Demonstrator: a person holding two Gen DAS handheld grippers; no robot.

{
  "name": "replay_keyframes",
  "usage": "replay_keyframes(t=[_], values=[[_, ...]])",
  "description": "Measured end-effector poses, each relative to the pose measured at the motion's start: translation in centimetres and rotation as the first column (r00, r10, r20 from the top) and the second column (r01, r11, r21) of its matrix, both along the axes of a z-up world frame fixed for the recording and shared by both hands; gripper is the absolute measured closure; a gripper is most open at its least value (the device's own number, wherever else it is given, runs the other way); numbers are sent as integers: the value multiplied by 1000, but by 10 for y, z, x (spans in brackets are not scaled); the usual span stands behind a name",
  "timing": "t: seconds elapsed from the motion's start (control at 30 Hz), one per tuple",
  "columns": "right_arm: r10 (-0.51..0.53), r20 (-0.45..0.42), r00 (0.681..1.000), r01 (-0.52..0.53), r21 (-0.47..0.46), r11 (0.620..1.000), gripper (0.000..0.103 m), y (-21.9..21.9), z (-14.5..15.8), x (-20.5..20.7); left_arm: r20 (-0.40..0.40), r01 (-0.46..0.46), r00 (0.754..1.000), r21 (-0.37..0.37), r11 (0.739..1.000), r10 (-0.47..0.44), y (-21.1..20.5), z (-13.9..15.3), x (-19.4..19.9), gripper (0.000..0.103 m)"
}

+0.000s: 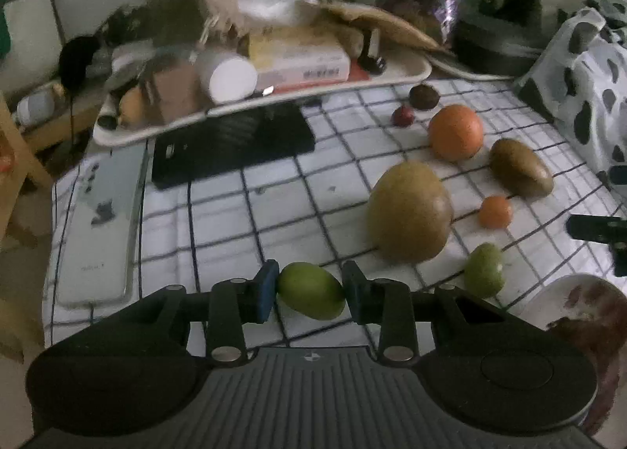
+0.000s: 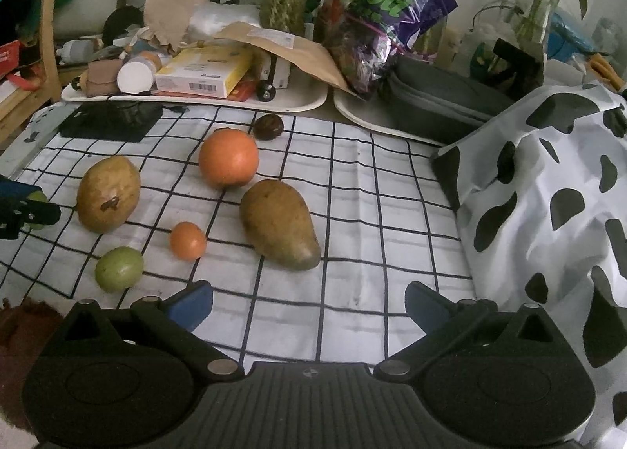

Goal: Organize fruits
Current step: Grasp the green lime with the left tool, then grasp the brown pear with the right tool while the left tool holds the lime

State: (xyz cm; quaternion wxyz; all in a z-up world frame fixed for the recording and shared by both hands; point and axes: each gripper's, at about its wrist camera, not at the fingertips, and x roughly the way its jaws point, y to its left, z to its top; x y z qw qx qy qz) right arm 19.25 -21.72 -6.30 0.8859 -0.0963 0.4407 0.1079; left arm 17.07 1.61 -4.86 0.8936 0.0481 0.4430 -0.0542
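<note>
The left gripper (image 1: 311, 294) has its blue-padded fingers (image 1: 264, 292) clamped on a small, smooth, oval green fruit (image 1: 311, 295), pinched only at its two rounded ends just above the white black-checked cloth (image 1: 219, 221) that covers the worktop. That grip looks thin to me: the skin is glossy and curved, so a tilt or quick swing could let the fruit squirt out and roll into its neighbours. At about two o'clock from it sits a second small green fruit (image 1: 484, 270), and at one o'clock the large yellow-brown rounded mango (image 1: 409, 212), close enough that a careless sweep of the fingers might knock them out of place. The right gripper (image 2: 309, 306) hovers with its fingers wide apart and holding nothing, the long brown-green mango (image 2: 280, 223) at about eleven o'clock ahead of it.
</note>
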Motion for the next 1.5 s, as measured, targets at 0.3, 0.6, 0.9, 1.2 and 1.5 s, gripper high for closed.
replay_keyframes(t=[0.3,0.6,0.9,1.2,1.5], values=[[-5,-16,1000,6,20,1000,0,2,-8,26,50,51,997,25,998,-52,-15,13,2,68],[19,-44,999,-17,64,998,0,13,-18,50,78,71,994,46,996,-74,-19,21,1,68],[44,-104,994,-31,124,992,17,19,-32,72,78,87,993,41,995,-90,-20,23,1,68],[65,-83,994,-53,135,989,48,20,-31,74,74,99,992,33,995,-102,-21,23,0,68],[79,-60,995,-73,92,993,50,25,-28,69,75,101,992,32,994,-103,-23,23,-1,68]])
